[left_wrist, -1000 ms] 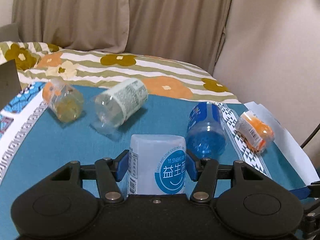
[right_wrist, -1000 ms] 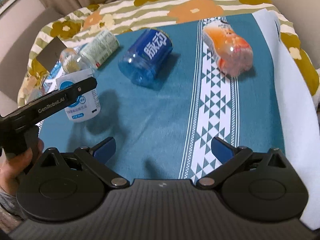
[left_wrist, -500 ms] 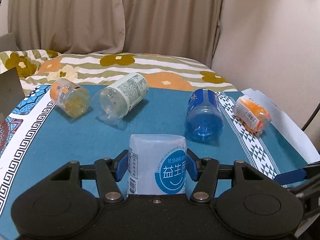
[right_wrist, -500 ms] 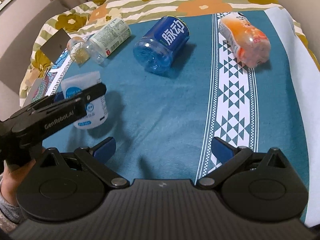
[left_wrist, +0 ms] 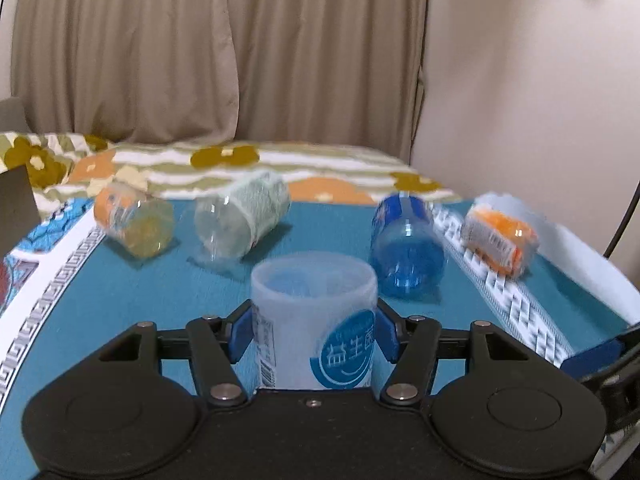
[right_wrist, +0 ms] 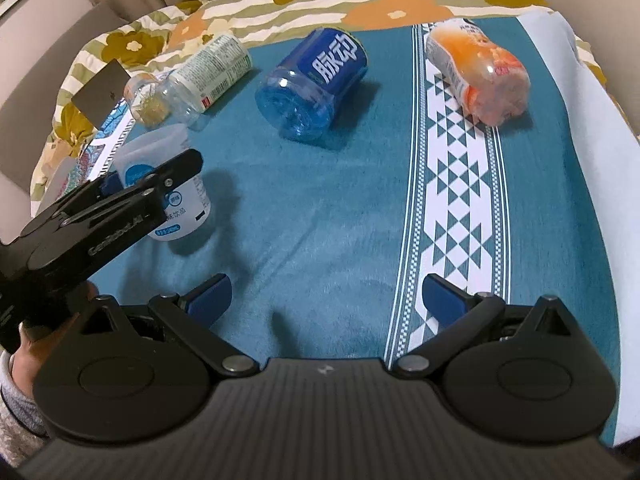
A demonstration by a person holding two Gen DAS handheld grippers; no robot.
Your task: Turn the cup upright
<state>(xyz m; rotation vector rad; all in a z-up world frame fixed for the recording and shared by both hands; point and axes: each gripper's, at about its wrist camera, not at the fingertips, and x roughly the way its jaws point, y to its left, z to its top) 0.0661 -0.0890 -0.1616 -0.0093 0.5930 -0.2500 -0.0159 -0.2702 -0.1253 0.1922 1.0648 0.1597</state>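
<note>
A: L gripper (left_wrist: 314, 334) pose?
B: Held low and roughly level over the cloth, blue pads clamped on both sides of the white cup (left_wrist: 314, 316). From the R cam the cup (right_wrist: 168, 184) leans, open mouth up and toward the far side, base at or just above the cloth; can't tell which.
A: R gripper (right_wrist: 326, 298)?
B: Hovering nearer the camera side, fingers spread wide, nothing between them.
A: Vs 1 s ago?
B: The cup's closed end faced up then; now the open rim shows on top. L cam view blurred, so still moving.
A: Surroundings?
B: Teal patterned cloth (right_wrist: 340, 200) on a bed w/ flowered blanket (right_wrist: 280, 4). Four cups lie on their sides: blue one (right_wrist: 316, 80), orange one (right_wrist: 478, 76), clear labelled one (right_wrist: 208, 72), small yellowish one (right_wrist: 146, 98). Beige curtain (left_wrist: 200, 48) behind.
</note>
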